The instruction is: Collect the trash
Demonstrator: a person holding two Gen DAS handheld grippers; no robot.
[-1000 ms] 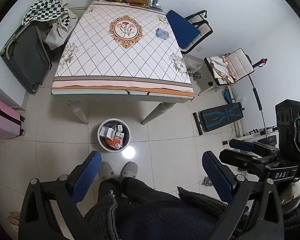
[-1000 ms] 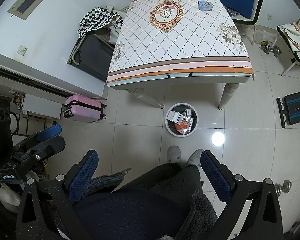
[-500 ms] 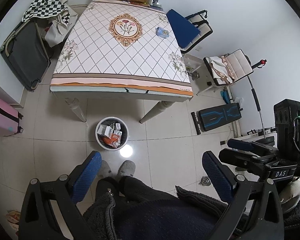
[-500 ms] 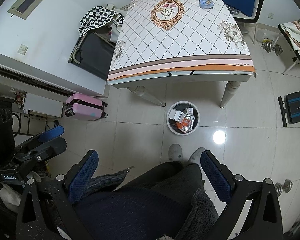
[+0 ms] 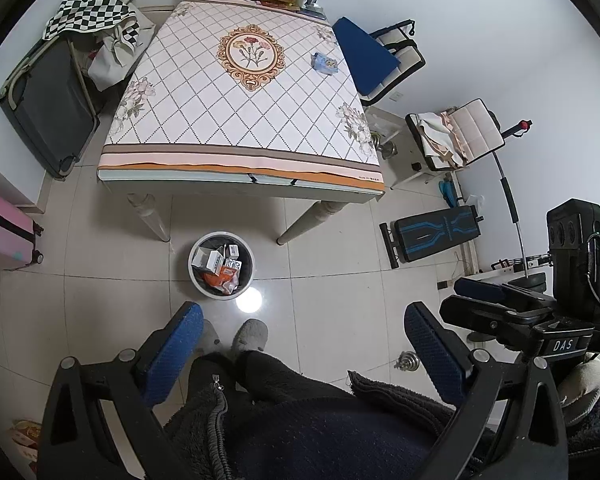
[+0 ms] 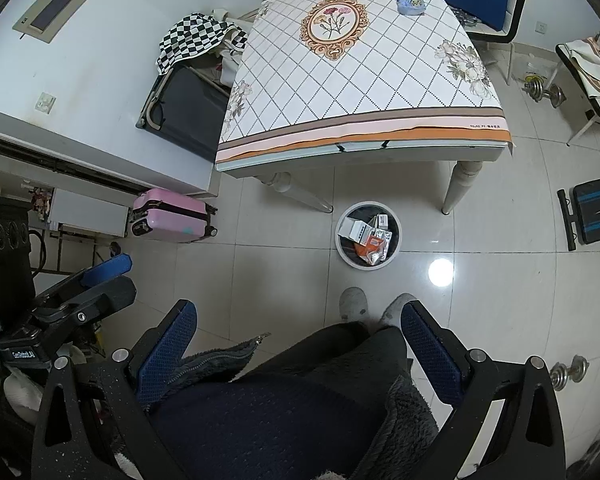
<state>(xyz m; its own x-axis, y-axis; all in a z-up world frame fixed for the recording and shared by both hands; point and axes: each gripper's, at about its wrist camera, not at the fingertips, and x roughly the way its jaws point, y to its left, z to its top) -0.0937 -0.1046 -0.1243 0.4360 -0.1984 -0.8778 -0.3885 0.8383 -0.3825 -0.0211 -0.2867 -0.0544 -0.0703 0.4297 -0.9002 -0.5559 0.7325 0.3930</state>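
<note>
Left wrist view: the left gripper [image 5: 300,344] hangs with its jaws wide apart and empty above the person's slippers; the trash bin [image 5: 221,265], holding boxes and wrappers, stands on the tiles at 11 o'clock of it, before the table [image 5: 240,168].

Right wrist view: the right gripper [image 6: 298,340] likewise gapes, empty. A small blue packet [image 6: 410,4] lies far up the tabletop at 1 o'clock, seemingly the last trash; reaching it is probably the next move.
</note>
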